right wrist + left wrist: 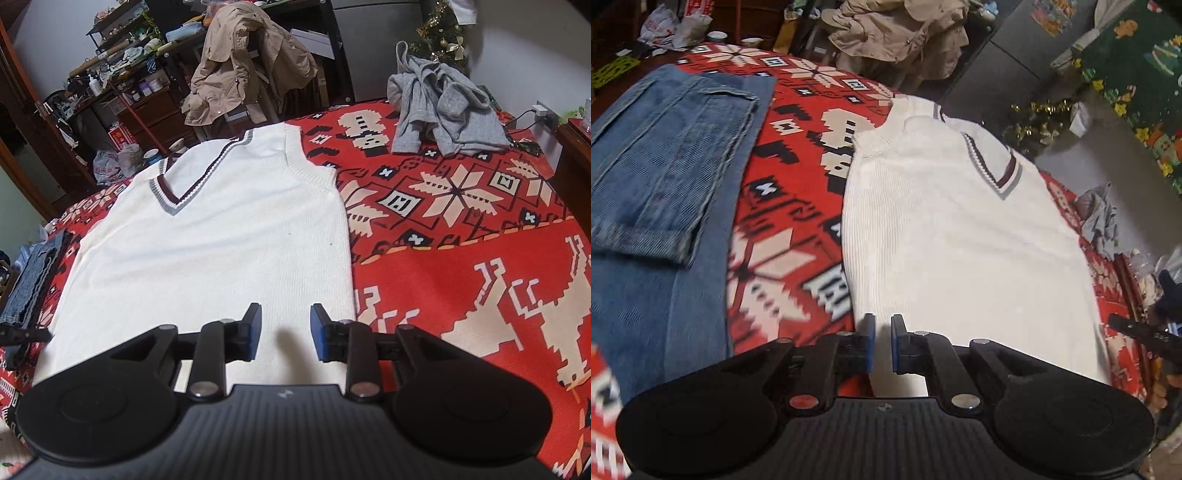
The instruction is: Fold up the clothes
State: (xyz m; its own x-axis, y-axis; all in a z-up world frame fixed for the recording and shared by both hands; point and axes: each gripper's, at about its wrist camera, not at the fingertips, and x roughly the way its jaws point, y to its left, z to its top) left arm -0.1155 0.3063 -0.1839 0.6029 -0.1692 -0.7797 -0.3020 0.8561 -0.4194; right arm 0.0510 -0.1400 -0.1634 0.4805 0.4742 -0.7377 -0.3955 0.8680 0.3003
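Jaws on our left gripper and right gripper stand apart over the white vest; no writing is readable.

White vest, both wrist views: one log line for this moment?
white vest flat on red blanket | left gripper narrow gap at hem | right gripper open at hem | jeans folded | grey garment unfolded
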